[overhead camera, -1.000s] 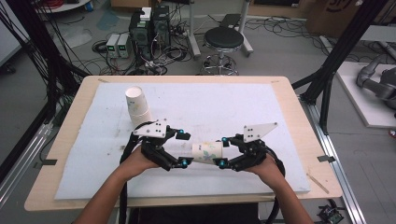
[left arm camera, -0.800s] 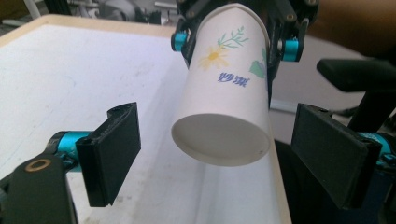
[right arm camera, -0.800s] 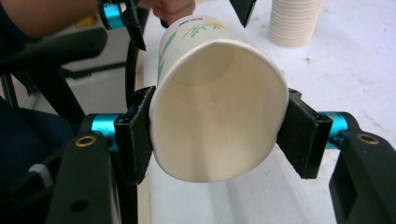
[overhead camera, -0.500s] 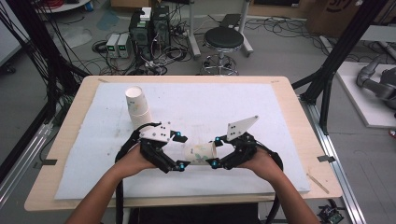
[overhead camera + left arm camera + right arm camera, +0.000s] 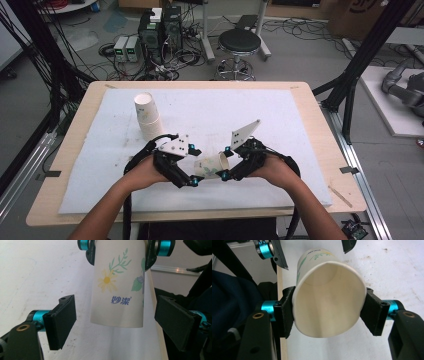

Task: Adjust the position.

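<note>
A white paper cup [image 5: 212, 165] with a daisy print hangs just above the white mat, lying on its side between my two grippers. My right gripper [image 5: 328, 315] is shut on the cup [image 5: 329, 290] near its rim and squeezes the mouth into an oval. In the left gripper view the cup's [image 5: 120, 285] closed base points toward me. My left gripper [image 5: 116, 323] is open, one pad [image 5: 61, 321] on each side of the base, not touching it. In the high view the left gripper [image 5: 192, 167] and right gripper [image 5: 225, 162] face each other near the table's front middle.
A stack of upturned paper cups [image 5: 147, 115] stands on the white mat [image 5: 300, 130] at the back left, just beyond my left hand. The wooden table edge [image 5: 320, 150] runs along the right. A stool [image 5: 239, 45] and electronics sit on the floor beyond the table.
The right gripper has rolled so its grey plate stands up on edge, turning the cup with it. Both hands have drifted slightly left and closer together.
</note>
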The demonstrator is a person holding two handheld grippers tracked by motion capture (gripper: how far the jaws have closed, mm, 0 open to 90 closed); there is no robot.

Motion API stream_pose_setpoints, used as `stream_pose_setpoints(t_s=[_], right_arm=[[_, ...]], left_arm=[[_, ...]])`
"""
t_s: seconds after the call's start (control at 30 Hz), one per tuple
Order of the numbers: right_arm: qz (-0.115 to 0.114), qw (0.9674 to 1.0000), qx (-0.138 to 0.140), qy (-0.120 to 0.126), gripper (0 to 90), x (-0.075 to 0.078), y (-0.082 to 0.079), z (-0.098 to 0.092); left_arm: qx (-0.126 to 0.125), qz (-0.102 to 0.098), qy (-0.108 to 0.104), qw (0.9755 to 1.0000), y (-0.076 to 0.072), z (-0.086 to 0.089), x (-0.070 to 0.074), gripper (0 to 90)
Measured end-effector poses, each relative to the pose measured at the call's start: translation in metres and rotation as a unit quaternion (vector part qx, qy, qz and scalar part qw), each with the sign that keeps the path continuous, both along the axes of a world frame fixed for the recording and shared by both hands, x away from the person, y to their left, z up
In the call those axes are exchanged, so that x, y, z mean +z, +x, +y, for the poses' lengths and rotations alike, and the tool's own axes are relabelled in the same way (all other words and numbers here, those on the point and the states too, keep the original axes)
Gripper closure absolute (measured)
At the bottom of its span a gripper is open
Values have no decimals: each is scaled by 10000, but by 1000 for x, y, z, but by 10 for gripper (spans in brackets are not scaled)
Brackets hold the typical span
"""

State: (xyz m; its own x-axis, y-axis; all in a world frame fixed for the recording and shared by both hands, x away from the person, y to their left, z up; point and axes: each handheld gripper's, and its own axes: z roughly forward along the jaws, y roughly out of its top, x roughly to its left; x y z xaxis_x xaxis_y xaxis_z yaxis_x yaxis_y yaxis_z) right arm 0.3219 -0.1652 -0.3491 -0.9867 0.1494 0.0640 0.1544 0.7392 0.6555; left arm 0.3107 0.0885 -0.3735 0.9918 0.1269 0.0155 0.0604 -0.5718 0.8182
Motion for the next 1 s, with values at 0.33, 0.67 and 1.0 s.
stream_pose_setpoints(t_s=[0.33,0.67,1.0], right_arm=[[-81,9981,174,-589,355,6,1,18],[-143,9939,316,-1047,354,7,3,32],[-130,9927,345,-1146,354,6,2,36]], left_arm=[[-87,20,348,9994,1,-10,-6,180],[-93,14,608,9981,0,-13,-9,185],[-101,46,723,9973,1,-18,-12,220]])
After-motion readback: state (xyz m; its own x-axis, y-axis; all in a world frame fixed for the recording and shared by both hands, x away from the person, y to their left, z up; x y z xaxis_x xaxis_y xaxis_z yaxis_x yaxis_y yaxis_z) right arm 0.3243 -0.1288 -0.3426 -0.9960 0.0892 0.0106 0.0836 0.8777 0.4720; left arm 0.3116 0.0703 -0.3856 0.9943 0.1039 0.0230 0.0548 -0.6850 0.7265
